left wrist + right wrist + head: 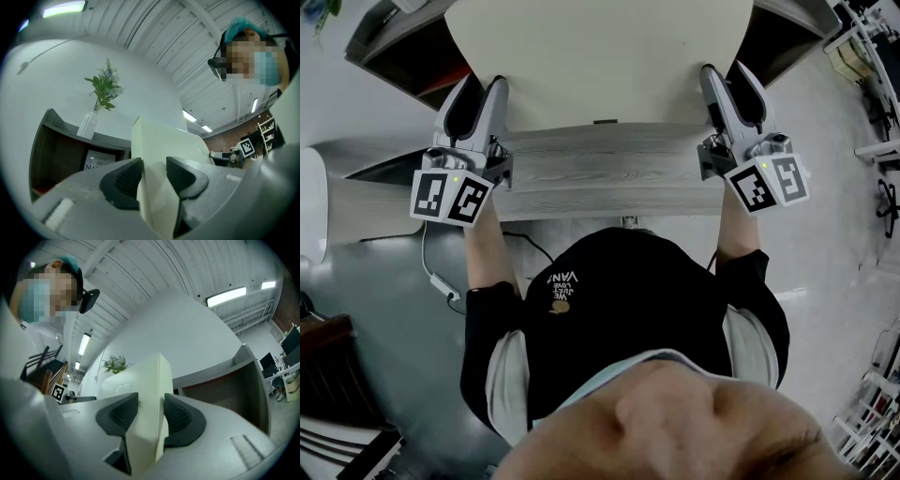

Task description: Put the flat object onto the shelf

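A glass vase (87, 124) of green sprigs stands on top of the shelf (112, 140), and a printed card (98, 161) sits in one compartment. The left gripper (486, 86) and right gripper (725, 75) (both tilted slightly upward) pinch the cream board (600, 56) at its 9 and 3 o'clock edges. Their fingers (123, 180) press its faces, over the tabletop (600, 173).

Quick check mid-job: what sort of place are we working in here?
Likely a lab or workshop hall with a mock room set up in it: a ribbed metal ceiling with strip lights, a brick wall at the back, and a wooden shelf bearing a vase of flowers.
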A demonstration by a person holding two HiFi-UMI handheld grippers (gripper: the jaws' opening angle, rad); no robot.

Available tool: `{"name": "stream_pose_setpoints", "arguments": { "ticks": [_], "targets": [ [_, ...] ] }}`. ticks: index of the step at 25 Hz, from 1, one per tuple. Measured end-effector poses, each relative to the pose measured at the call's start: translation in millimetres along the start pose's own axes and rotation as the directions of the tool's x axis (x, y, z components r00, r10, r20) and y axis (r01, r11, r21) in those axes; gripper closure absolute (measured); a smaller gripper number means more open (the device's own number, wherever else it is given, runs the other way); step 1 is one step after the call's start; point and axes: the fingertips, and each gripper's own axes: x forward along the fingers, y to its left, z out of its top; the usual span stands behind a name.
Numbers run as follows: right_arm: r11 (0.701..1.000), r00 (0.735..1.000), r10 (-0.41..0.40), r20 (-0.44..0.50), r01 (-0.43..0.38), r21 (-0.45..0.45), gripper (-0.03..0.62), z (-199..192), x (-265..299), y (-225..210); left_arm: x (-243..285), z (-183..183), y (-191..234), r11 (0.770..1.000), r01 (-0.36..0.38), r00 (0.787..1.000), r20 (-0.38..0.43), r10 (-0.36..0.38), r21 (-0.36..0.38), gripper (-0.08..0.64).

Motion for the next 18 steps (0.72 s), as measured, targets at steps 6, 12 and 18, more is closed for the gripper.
{"name": "stream_pose_setpoints", "arguments": {
  "ticks": [6, 12, 18],
  "targets": [
    [0.998, 0.999, 0.025, 0.045, -0.023, -0.055, 0.423, 35, 20, -1, 17, 33, 4, 0.999, 0.004, 0.999, 0.037, -0.006, 0.042, 0.388],
    [0.994, 0.996, 0.049, 0.079, -0.041, -0.098, 0.425, 49, 24, 4, 16, 52, 4, 0.996, -0.002, 0.998, 0.068, -0.004, 0.094, 0.39],
    [0.988, 0.991, 0.077, 0.108, -0.06, -0.146, 0.428, 66, 32, 6, 23, 73, -2, 0.99, 0.009, 0.995, 0.096, -0.023, 0.143, 0.39]
  ]
}}
